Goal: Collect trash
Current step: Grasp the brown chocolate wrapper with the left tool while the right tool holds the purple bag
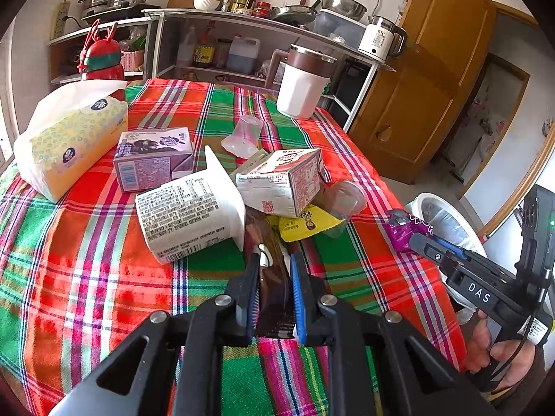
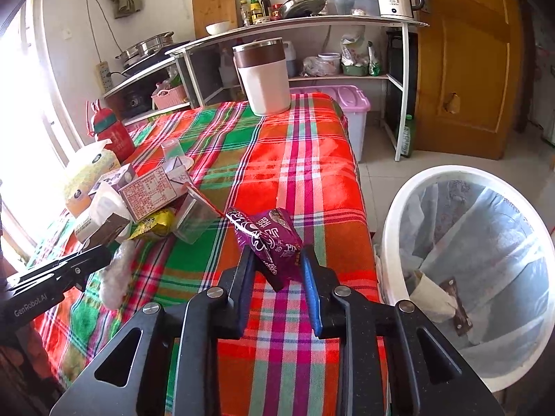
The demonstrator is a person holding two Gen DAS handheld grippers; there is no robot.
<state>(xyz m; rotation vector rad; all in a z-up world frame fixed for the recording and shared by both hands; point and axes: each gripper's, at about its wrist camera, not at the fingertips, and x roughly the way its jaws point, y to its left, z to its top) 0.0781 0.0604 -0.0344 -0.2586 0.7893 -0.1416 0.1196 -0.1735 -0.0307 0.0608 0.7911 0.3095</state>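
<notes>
- Left gripper [image 1: 275, 277] clamped tight on a brown wrapper [image 1: 274, 242], at the near edge of the trash pile.
- Right gripper [image 2: 275, 270] pinched on a purple wrapper [image 2: 269, 239], over the plaid tablecloth [image 2: 305, 173].
- White bin [image 2: 468, 277], lined, just right of the table.
- Pile ahead of the left: white carton [image 1: 187, 211], red-print carton [image 1: 284, 183], yellow wrapper [image 1: 308, 225], clear cup [image 1: 343, 201].
- Tissue pack [image 1: 69, 145] and mug [image 1: 301, 83] well behind.
</notes>
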